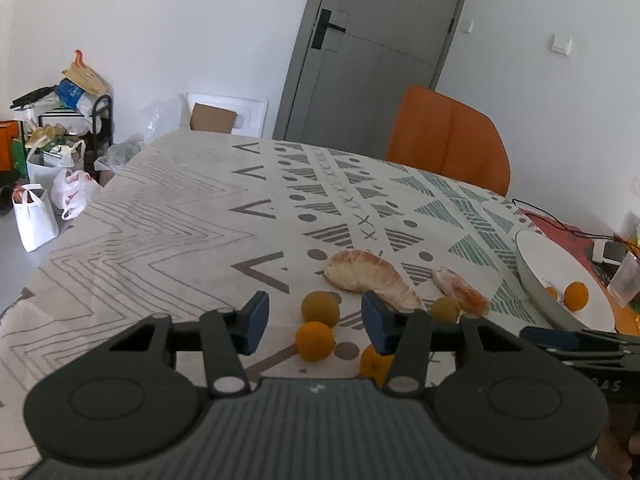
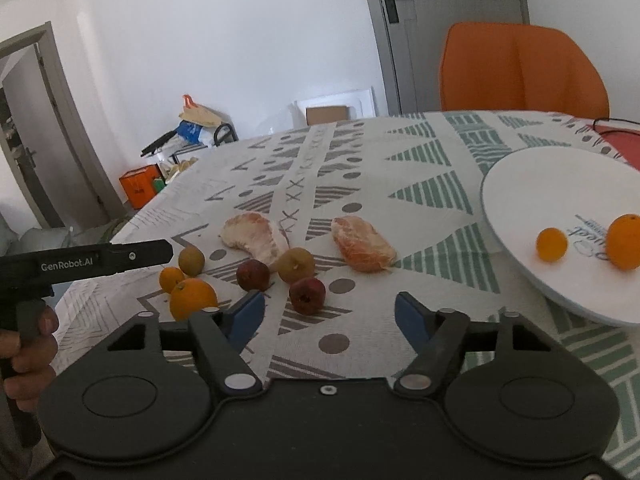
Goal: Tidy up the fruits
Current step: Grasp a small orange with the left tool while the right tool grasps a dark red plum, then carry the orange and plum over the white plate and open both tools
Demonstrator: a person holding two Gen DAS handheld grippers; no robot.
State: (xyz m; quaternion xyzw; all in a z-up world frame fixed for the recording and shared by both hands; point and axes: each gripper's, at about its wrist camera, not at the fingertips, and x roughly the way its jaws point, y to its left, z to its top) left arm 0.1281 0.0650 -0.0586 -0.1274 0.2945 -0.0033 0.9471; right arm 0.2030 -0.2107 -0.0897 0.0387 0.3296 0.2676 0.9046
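Note:
Loose fruit lies on the patterned tablecloth (image 1: 160, 240). My left gripper (image 1: 314, 314) is open, its blue pads on either side of a small orange (image 1: 315, 341) and a yellow-brown fruit (image 1: 320, 307), touching neither. A larger orange (image 1: 372, 362) shows partly behind its right finger. Two peeled pomelo segments (image 1: 372, 280) (image 1: 460, 290) lie beyond. My right gripper (image 2: 328, 318) is open and holds nothing, with a dark red fruit (image 2: 307, 295) just ahead of it. A second red fruit (image 2: 253, 275) and a yellowish fruit (image 2: 296, 265) sit behind. The white plate (image 2: 540, 184) at the right holds two oranges (image 2: 552, 244) (image 2: 624, 242).
An orange chair (image 2: 520, 68) stands behind the table's far edge. Black cables (image 1: 560, 224) and small items lie on a red mat beyond the plate. A hand (image 2: 28, 352) holds the left gripper's handle at the left. Bags and a cluttered cart (image 1: 60, 128) stand on the floor.

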